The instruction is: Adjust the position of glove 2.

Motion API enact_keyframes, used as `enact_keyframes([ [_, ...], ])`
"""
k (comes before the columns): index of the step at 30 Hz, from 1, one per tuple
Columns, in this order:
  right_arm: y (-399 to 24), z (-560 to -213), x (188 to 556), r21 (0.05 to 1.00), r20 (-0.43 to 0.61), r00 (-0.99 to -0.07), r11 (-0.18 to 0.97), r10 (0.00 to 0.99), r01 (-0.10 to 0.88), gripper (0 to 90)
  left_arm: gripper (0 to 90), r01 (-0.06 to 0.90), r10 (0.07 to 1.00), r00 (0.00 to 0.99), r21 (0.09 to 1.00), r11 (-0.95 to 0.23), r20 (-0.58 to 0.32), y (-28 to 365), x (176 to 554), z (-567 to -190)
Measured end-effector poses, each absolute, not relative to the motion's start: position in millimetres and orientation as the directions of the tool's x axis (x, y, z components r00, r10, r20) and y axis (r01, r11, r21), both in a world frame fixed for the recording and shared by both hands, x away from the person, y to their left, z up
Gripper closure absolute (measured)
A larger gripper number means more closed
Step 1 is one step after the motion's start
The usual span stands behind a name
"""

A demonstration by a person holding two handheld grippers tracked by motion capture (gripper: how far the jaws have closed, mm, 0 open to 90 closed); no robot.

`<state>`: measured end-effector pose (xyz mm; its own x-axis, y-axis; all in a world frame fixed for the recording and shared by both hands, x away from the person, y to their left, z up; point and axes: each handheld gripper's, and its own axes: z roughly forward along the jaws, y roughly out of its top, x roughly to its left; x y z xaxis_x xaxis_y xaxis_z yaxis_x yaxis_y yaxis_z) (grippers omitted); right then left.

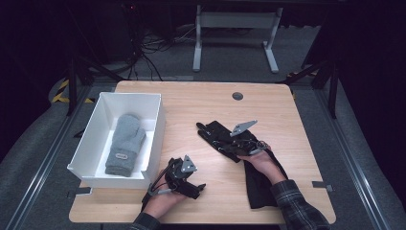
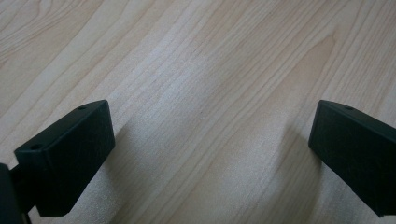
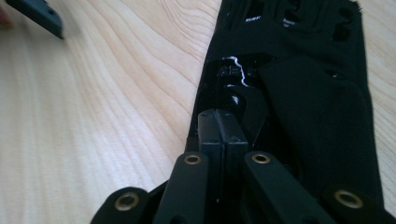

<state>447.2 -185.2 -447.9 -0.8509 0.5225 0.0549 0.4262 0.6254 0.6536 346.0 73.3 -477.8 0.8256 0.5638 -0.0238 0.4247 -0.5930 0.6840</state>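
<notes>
High view shows the grey mitten (image 1: pixel 125 143) boxed; right gripper view shows the right claw (image 3: pixel 222 122) clamped on the black glove (image 3: pixel 299 93).

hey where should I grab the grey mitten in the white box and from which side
Probably take the grey mitten across its cuff end, the end nearest the person, coming straight down from above. It lies flat in the white box, whose walls block a level approach. The open left gripper sits closest, on the table just right of the box.
</notes>
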Motion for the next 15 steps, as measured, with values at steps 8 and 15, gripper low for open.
enact_keyframes([
  [8,-219,-428,437,0.703,0.014,-0.822,0.579,0.569,0.413,90.0,0.7,0.424,0.564,0.826,0.684,-0.593,-0.023,73,346,-478],
  [15,-242,-443,441,0.656,-0.008,-0.779,0.591,0.627,0.469,90.0,0.7,0.424,0.564,0.826,0.684,-0.593,-0.023,73,346,-478],
])
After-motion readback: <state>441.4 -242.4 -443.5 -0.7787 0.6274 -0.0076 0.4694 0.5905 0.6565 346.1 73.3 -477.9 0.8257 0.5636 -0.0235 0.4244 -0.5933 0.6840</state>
